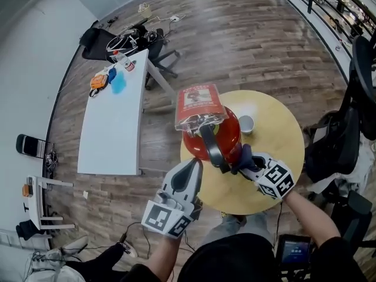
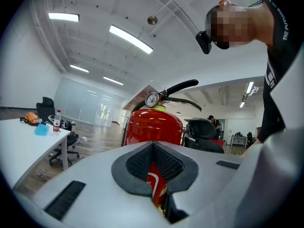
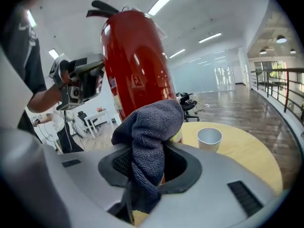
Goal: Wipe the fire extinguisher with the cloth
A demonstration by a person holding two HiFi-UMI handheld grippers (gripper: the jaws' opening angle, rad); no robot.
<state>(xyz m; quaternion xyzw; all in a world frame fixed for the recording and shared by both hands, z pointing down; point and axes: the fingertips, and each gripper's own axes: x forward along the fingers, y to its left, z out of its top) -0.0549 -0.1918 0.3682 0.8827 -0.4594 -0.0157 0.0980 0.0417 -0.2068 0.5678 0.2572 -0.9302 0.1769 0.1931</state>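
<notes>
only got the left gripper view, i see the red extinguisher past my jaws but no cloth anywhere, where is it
Observer: The dark blue-grey cloth is clamped in the right gripper, bunched up close against the side of the fire extinguisher. I can't confirm that they touch.
Operator: ok and whats the extinguisher standing on
Observer: A round yellow table, seen from the head view. A small white cup stands on it just beside the extinguisher.
</notes>
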